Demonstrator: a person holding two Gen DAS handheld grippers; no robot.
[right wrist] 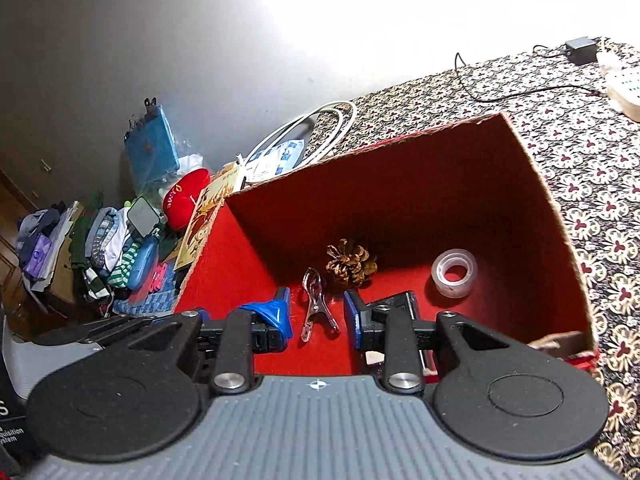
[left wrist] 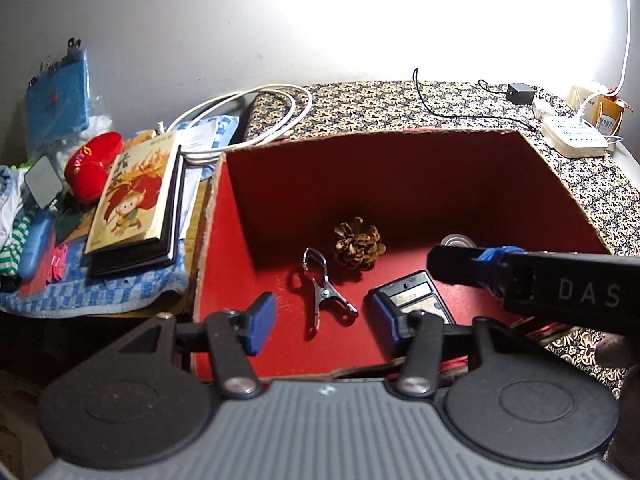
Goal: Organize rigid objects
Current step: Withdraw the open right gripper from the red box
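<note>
**A:** Anything held in the left gripper [left wrist: 322, 316]?

**B:** Nothing. Jaws wide and empty. Hangs over the near wall of the red box [left wrist: 400, 184], tilted down toward the metal clip [left wrist: 324, 292] on the box floor.

**A:** And the right gripper [right wrist: 318, 312]?

**B:** Jaws narrow, only a slim gap, empty too. Hovers just beside the left one, over the same near wall.

**A:** Position of the box?

**B:** At the left end of the counter [left wrist: 440, 104], left wall near the left edge. Probably set there to stay within reach of the clutter past that edge, the book [left wrist: 132, 196] for one.

**A:** Contents?

**B:** Pine cone [left wrist: 358, 244] toward the far wall. Clip just in front of it, not touching. Small black gadget [left wrist: 412, 292] flat by the near wall. Tape roll [right wrist: 455, 272] lying on its side toward the right wall. All spread out, nothing stacked, likely dropped in singly to keep each easy to see.

**A:** Reason for two empty grippers?

**B:** Looks like a gap between drops. Seemingly more to fetch from the left.
</note>
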